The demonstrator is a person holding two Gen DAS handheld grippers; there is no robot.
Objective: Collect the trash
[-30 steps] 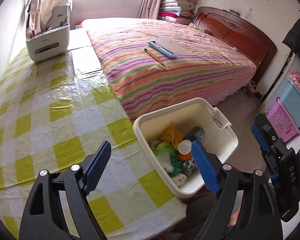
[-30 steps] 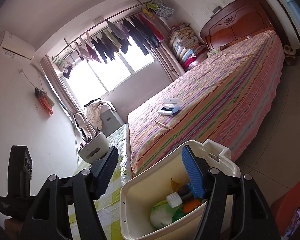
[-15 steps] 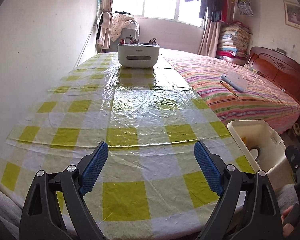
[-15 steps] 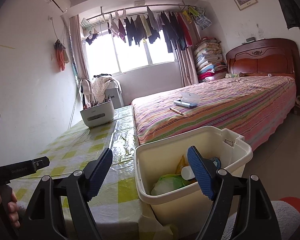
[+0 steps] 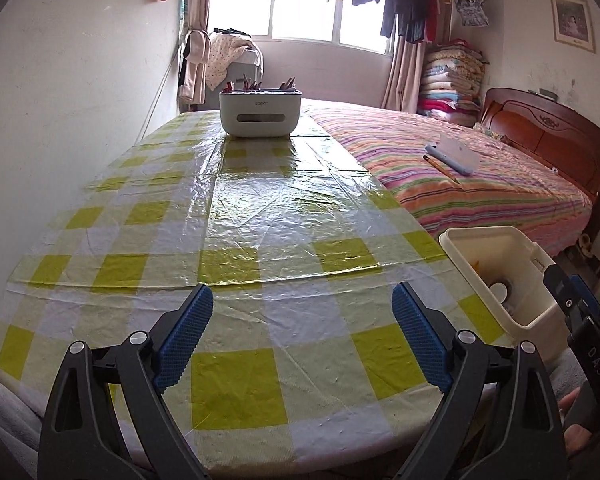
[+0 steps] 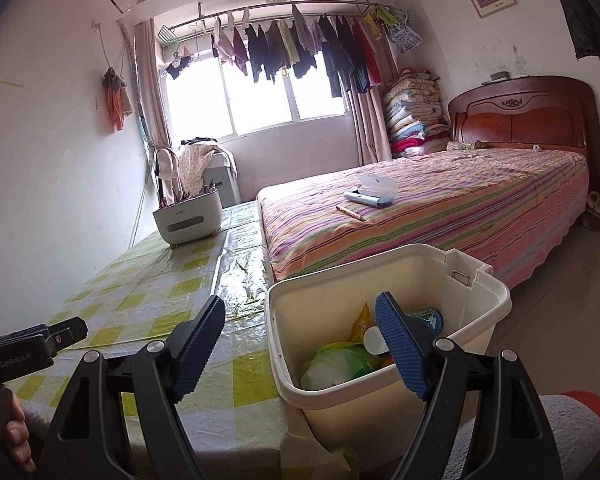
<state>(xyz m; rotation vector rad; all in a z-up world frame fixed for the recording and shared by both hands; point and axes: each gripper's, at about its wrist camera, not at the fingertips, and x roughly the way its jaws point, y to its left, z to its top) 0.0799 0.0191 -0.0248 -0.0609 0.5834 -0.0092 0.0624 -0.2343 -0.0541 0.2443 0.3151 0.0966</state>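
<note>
A cream plastic bin stands off the table's right edge, beside the bed. In the right wrist view the bin holds trash: a green bag, an orange wrapper, a can and a white cap. My left gripper hovers over the checked tablecloth; its jaws are opening with nothing between them. My right gripper stands open in front of the bin's near left corner, gripping nothing. No loose trash shows on the table.
A white organiser box with pens stands at the table's far end. The striped bed runs along the table's right side, with a pencil and a blue case on it. A wall bounds the left.
The left wrist view swung from the bin to the table top. The right wrist view rolled upright and settled low beside the bin. Both pairs of jaws stand wider.
</note>
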